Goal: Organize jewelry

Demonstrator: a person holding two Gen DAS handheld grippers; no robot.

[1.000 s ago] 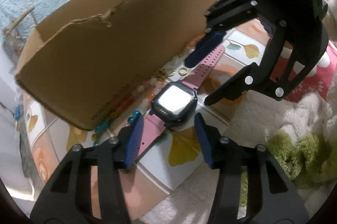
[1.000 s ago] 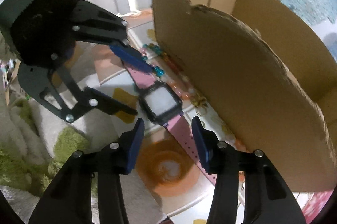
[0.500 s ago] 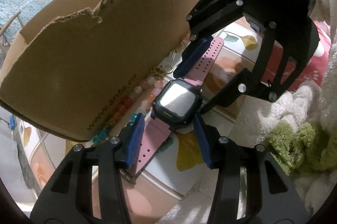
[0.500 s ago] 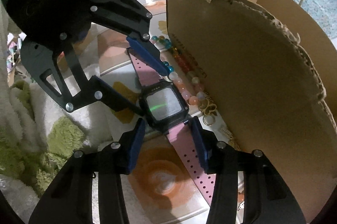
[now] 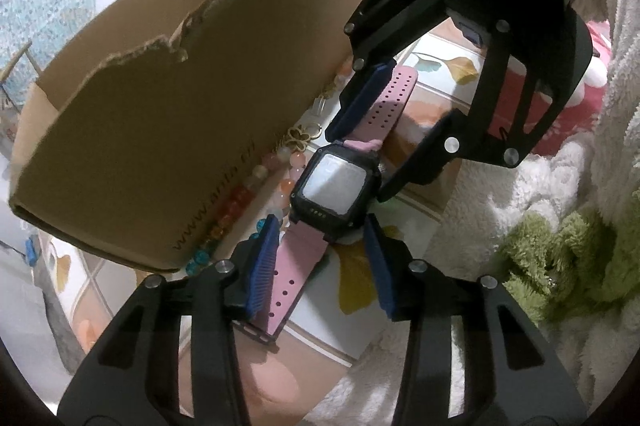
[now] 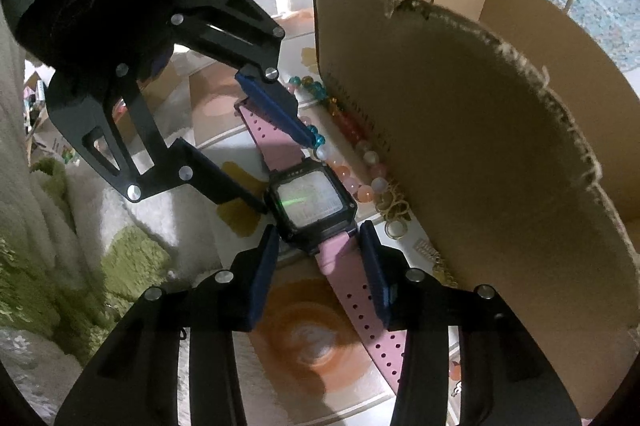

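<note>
A watch with a black square case [image 5: 334, 187] and pink strap [image 5: 298, 274] lies flat on the patterned mat; it also shows in the right wrist view [image 6: 310, 203]. My left gripper [image 5: 320, 230] is open, its blue pads on either side of the strap just below the case. My right gripper [image 6: 318, 240] is open and straddles the strap's other end; it shows opposite in the left wrist view [image 5: 354, 153]. A bead bracelet [image 5: 276, 169] and gold rings [image 6: 394, 207] lie between the watch and a cardboard box [image 5: 168, 129].
The torn-edged cardboard box [image 6: 480, 153] stands right beside the watch. White and green fluffy fabric [image 5: 552, 234] borders the mat on the other side. A small chain [image 6: 436, 258] lies by the box wall.
Both grippers have moved in closer to the watch from opposite ends, so their pads now flank the strap beside the case. The watch has not moved.
</note>
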